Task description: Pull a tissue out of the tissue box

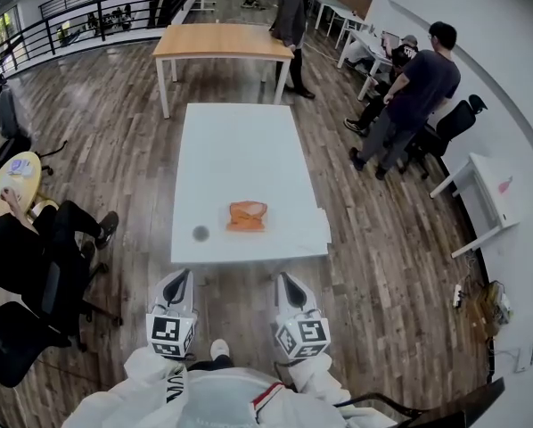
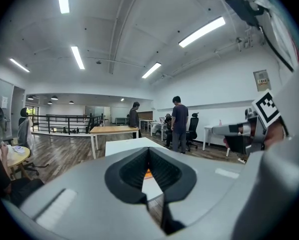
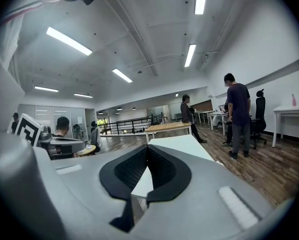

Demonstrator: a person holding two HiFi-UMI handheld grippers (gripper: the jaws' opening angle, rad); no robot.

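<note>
An orange tissue pack [image 1: 247, 216] lies near the front edge of the white table [image 1: 240, 150]. Through the left gripper's own jaws a sliver of this orange tissue pack [image 2: 148, 174] shows. Both grippers hang short of the table's front edge, apart from the pack. My left gripper [image 1: 183, 276] points at the table with its jaws together and nothing in them; in its own view the left gripper [image 2: 149, 151] has its tips meeting. My right gripper [image 1: 284, 279] is beside it, also shut and empty; in its own view the right gripper [image 3: 147, 148] shows closed tips.
A small dark round object [image 1: 200, 233] sits on the table left of the pack. A wooden table [image 1: 222, 41] stands beyond. People stand at the right [image 1: 415, 96] and far end [image 1: 292, 20]. A seated person [image 1: 35, 239] and chairs are on the left.
</note>
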